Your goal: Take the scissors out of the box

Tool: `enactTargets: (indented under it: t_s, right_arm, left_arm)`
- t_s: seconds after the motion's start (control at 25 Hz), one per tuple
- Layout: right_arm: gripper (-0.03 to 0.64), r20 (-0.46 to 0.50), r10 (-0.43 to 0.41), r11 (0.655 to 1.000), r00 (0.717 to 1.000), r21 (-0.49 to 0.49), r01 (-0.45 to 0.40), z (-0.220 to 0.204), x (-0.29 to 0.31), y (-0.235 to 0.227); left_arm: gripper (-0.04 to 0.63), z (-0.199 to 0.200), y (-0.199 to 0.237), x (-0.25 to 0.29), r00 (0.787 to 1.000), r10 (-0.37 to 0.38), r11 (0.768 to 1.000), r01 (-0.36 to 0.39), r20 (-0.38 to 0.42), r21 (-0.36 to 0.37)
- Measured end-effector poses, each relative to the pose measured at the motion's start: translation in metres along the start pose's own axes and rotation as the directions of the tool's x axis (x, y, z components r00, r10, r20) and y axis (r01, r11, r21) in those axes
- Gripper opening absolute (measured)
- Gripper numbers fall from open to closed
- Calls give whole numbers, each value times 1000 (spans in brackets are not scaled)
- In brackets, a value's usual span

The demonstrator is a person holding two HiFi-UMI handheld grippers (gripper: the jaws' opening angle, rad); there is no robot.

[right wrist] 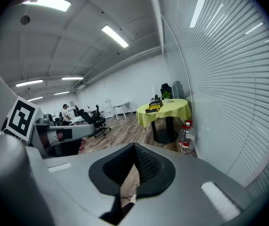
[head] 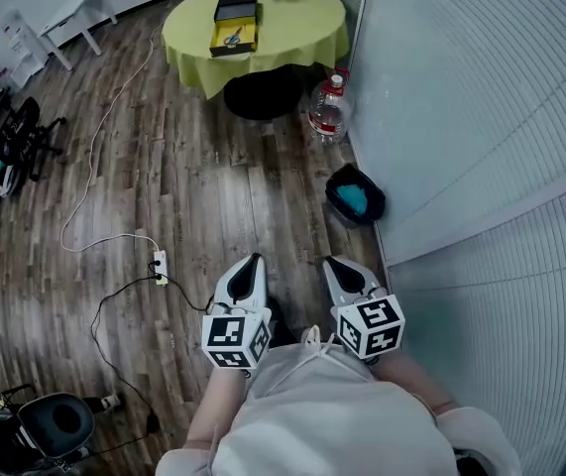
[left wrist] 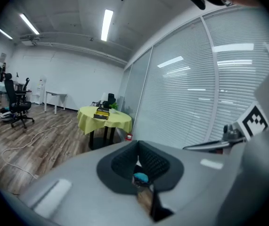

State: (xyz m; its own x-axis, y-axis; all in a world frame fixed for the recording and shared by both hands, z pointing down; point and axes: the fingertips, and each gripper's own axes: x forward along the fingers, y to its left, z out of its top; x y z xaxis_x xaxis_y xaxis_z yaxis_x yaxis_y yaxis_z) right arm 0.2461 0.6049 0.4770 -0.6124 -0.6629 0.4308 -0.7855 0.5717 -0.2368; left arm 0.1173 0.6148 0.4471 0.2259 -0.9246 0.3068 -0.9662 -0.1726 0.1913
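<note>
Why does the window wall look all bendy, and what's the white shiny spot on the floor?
Head view: the wide lens bends the blinds; the spot on the floor is glare. Left gripper view: ceiling light washed out white, corners black. Right gripper view: blinds bend there too.

Ceiling strip lights (left wrist: 107,25) flood the office evenly, laying a pale sheen on the wood floor (head: 233,181). My two gripper views bow hard toward dark round edges, and my own jaws loom soft, out of focus, up close.
</note>
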Motion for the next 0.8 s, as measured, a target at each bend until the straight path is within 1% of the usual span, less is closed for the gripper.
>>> enactTargets:
  t_s: [0.08, 0.16, 0.24, 0.32, 0.4, 0.6, 0.8]
  right_arm:
    - [-3, -3, -17, 1000, 1000, 12, 17, 14, 22, -4]
    - [-3, -4, -30, 999, 1000, 24, 30, 30, 51, -2]
    - [-3, -2, -32, 999, 999, 34, 32, 46, 84, 4]
    - [-3, 3, -40, 999, 999, 35, 40, 64, 120, 10]
    - [-3, 10, -51, 998, 999, 33, 51, 83, 157, 16]
    - [-3, 33, -79, 997, 996, 11, 79, 134, 239, 28]
    - [-3, 50, -130, 991, 990, -26, 131, 170, 298, 25]
  left_arm:
    - [6, 14, 14, 17, 1000, -23, 1000, 23, 4, 14]
    - [5, 31, 41, 35, 1000, -14, 1000, 14, 21, 21]
    - [5, 49, 77, 53, 999, -4, 1000, 4, 41, -1]
    - [5, 69, 114, 74, 998, -12, 999, 14, 59, -30]
    - [5, 89, 151, 96, 997, -17, 999, 20, 72, -36]
    - [6, 134, 228, 142, 996, -32, 999, 32, 87, 3]
    - [6, 163, 276, 177, 991, -79, 997, 76, 104, 32]
